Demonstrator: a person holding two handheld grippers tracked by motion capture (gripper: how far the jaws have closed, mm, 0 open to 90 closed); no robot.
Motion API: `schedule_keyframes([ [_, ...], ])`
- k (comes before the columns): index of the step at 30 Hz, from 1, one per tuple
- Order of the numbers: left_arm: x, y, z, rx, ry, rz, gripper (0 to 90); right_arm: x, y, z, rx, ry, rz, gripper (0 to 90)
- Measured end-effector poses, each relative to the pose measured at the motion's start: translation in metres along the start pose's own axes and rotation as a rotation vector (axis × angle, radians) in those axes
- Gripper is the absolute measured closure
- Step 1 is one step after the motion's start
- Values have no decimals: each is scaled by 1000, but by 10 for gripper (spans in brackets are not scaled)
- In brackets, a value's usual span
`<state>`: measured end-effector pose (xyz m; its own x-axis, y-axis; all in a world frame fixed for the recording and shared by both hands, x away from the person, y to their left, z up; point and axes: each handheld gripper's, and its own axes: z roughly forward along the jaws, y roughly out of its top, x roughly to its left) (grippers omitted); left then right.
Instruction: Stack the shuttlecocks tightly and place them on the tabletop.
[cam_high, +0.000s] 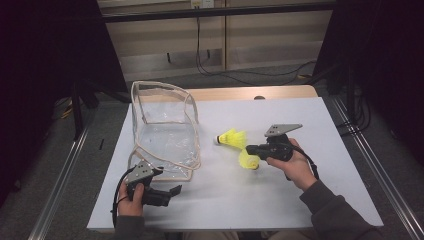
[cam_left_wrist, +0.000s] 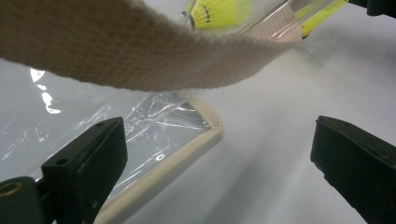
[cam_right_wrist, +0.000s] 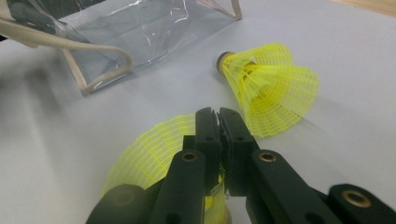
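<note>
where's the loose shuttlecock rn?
High view: the loose shuttlecock lies on the table, right of the clear bag, just beyond the right gripper, which holds the other shuttlecock.

White table top (cam_high: 300, 200); black cables (cam_high: 235, 75) on floor beyond; metal rails beside table

The clear zip pouch (cam_high: 165, 132) is standing open on the desk (cam_high: 320, 130), its webbing edge (cam_left_wrist: 140, 56) hanging across the left tool's (cam_high: 172, 192) path. A loose yellow shuttlecock (cam_high: 231, 138) is lying just ahead of the right tool (cam_high: 248, 149); the desk's right side is lying bare.
</note>
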<state>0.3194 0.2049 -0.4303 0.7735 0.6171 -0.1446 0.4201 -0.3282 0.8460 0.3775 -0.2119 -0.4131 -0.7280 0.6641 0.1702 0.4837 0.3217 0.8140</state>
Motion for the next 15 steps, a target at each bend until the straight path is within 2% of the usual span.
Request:
schedule_keyframes([
  [10,-1,1,0,6,4,1,38,-11,-10,-11,-25,-27,38,828],
  [15,-1,1,0,6,4,1,38,-16,-14,-16,-37,-62,49,781],
])
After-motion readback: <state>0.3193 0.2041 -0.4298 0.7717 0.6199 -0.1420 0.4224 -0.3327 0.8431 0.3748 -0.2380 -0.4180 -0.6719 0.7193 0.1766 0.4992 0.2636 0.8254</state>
